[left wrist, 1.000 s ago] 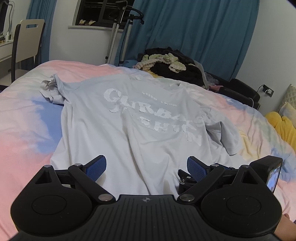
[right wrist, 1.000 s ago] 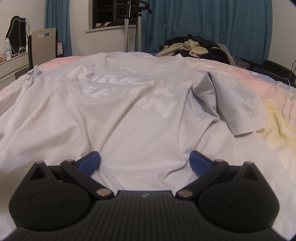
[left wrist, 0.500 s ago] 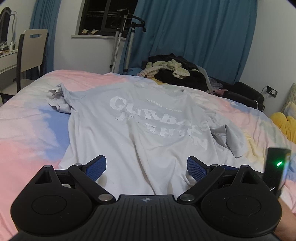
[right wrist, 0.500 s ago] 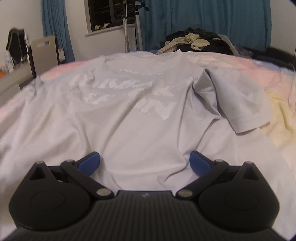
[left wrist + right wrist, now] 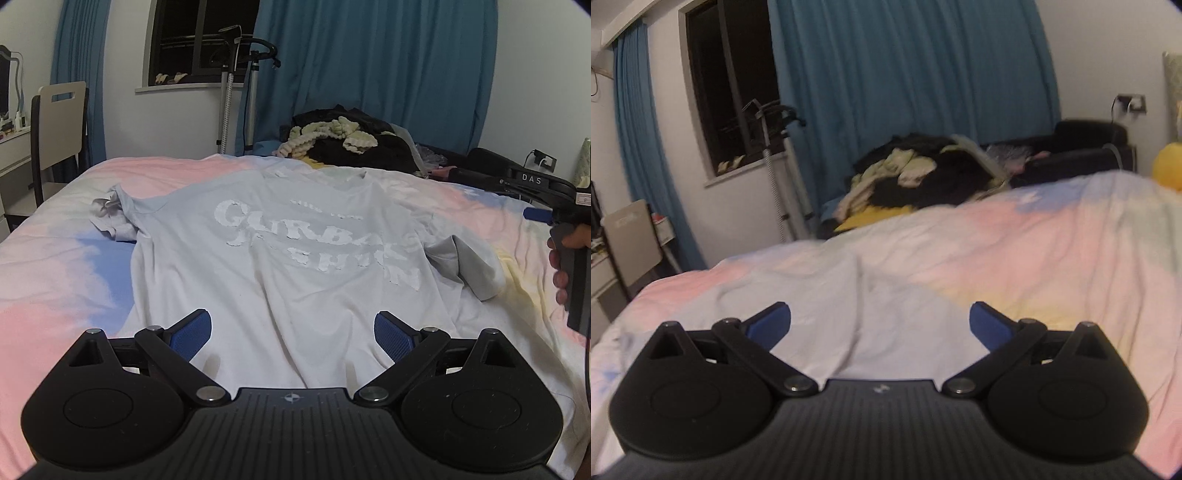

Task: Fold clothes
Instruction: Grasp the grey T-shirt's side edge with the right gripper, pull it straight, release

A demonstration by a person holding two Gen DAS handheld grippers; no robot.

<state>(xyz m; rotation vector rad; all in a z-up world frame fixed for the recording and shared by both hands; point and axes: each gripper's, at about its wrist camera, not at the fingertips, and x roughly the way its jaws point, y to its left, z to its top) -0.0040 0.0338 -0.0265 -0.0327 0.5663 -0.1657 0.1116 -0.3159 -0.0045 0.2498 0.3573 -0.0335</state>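
Both tools, left tool (image 5: 292, 334) and right tool (image 5: 880, 325), spread wide and empty above shirt (image 5: 295, 258) lying flat, unfolded, print up on bed (image 5: 48, 295), one sleeve (image 5: 469, 266) flipped inward; all folds outstanding.

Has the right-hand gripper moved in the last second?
Yes. The right gripper swung right and up: its view earlier filled with the T-shirt, now shows bedspread and the clothes pile.
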